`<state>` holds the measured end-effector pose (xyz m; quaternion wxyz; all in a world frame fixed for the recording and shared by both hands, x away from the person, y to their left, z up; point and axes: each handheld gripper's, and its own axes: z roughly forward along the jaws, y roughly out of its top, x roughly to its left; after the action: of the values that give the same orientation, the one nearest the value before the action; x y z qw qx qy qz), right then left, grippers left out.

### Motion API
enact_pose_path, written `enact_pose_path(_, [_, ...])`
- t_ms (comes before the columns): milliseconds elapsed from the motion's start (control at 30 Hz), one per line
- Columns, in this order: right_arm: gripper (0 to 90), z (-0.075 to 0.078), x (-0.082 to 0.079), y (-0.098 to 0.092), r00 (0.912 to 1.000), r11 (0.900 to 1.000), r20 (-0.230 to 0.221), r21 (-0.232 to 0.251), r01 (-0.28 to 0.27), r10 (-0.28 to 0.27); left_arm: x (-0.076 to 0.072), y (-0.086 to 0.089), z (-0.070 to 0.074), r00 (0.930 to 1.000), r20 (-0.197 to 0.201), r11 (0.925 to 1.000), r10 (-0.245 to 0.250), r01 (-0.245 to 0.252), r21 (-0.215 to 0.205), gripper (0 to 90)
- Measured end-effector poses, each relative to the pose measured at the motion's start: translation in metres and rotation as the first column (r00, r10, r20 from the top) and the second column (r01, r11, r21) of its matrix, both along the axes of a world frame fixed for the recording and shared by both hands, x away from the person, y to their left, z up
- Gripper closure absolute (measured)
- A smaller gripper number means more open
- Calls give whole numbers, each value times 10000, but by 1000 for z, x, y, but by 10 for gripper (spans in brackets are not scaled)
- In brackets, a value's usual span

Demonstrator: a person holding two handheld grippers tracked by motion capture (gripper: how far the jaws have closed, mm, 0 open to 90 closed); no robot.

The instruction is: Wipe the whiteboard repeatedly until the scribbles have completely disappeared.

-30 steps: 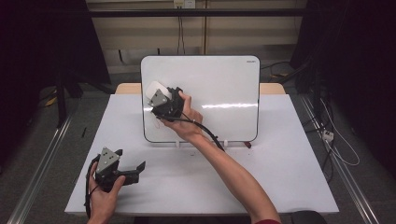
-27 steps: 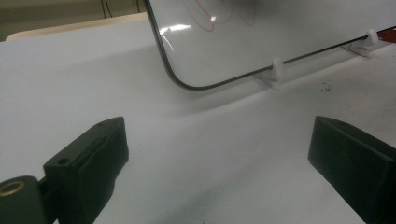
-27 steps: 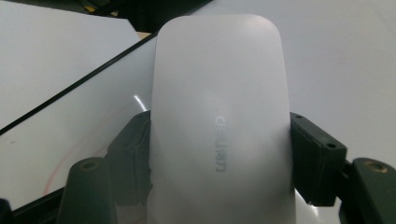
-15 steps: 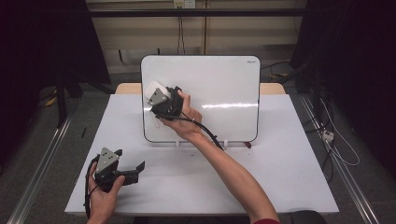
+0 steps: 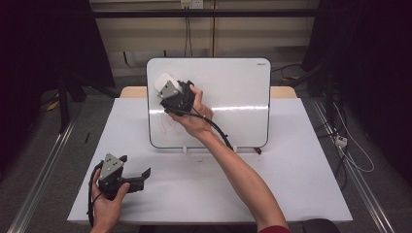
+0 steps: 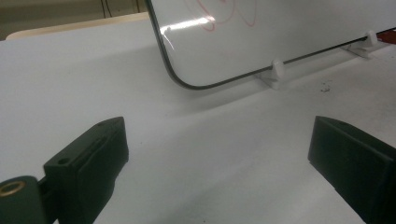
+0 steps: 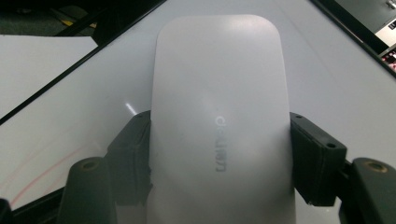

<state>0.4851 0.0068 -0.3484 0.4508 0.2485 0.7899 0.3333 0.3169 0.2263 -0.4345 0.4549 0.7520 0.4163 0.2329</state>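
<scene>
A whiteboard [image 5: 233,92] stands upright on small white feet at the back of the table, with faint red scribbles [image 5: 170,125] low on its left side. My right gripper [image 5: 165,87] is shut on a white board eraser [image 5: 163,82] and holds it against the board's upper left area. In the right gripper view the eraser [image 7: 219,116] sits between both black jaws, flat on the board [image 7: 336,70]. My left gripper [image 5: 141,175] rests open on the table near the front left, with nothing between its jaws [image 6: 219,158]; the scribbles [image 6: 224,11] show ahead of it.
A white table [image 5: 291,165] carries the board. The board's white feet [image 6: 276,70] stand on it, and a dark red-tipped thing [image 5: 256,150] lies by the right foot. A black cable [image 5: 218,131] trails from the right gripper along the forearm. Metal rails run along the floor on both sides.
The right hand has lifted the eraser slightly up the board. The left gripper has stayed in place.
</scene>
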Motion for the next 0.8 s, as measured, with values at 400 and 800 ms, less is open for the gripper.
enact_pose_path(400, [314,-36,-30,13,9964,9933,-131,-794,-845,837,0,-2,-1,10000,-3,9998,-35,35,183,49])
enact_pose_path(800, [314,-38,-34,10,9946,9909,-350,-896,-1006,978,1,1,-1,10000,-28,9999,58,-57,152,49])
